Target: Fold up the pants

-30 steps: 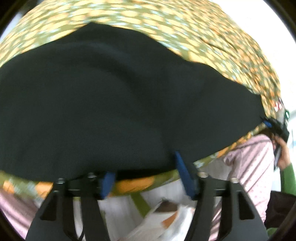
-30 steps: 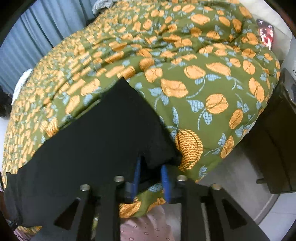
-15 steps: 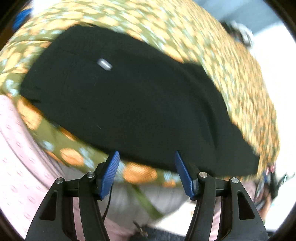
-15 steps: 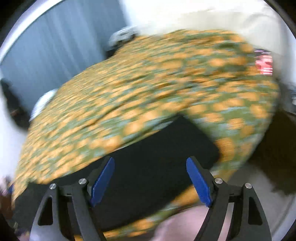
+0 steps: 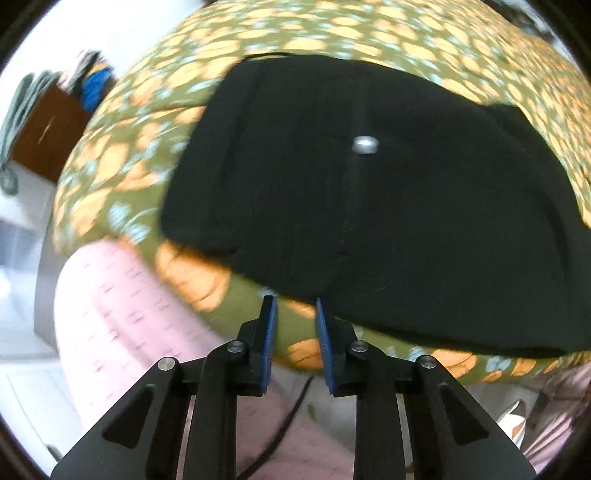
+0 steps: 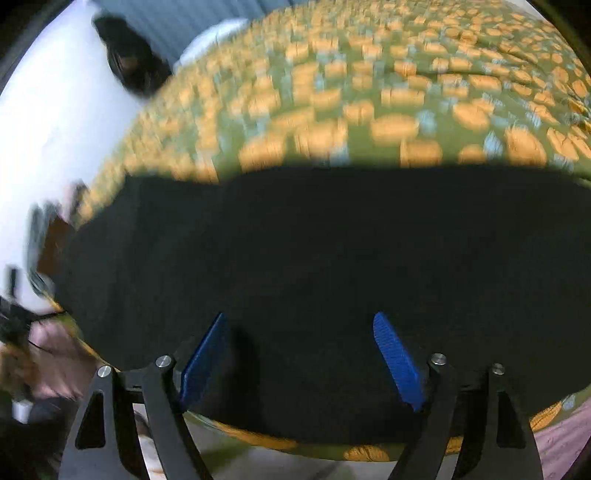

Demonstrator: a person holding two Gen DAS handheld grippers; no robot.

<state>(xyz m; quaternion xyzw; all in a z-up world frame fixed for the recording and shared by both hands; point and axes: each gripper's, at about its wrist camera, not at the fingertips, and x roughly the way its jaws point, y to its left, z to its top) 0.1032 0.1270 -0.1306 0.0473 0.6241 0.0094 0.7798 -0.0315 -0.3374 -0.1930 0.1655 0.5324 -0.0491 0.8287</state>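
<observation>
Left gripper (image 5: 293,306), closing on nothing, hovers at the near edge; our right gripper (image 6: 301,332), opening, holds nothing. Black pants (image 5: 369,199) lie lengthwise-folded on the floral bedspread (image 5: 332,33); we judge cross folds remain.

A bed (image 5: 388,33) fills most of both views, covered with an olive-green quilt (image 6: 369,92) printed with orange flowers and pale blue leaves. In the left wrist view a brown wooden cabinet (image 5: 44,136) stands beside the bed at the upper left against a white wall (image 5: 122,33), with blurred blue and grey things on top of it, and pale floor (image 5: 22,350) shows along the left edge. In the right wrist view grey-blue curtains (image 6: 207,18) hang at the top behind the bed, a white wall (image 6: 55,110) fills the left side, and the light is bright and even.
</observation>
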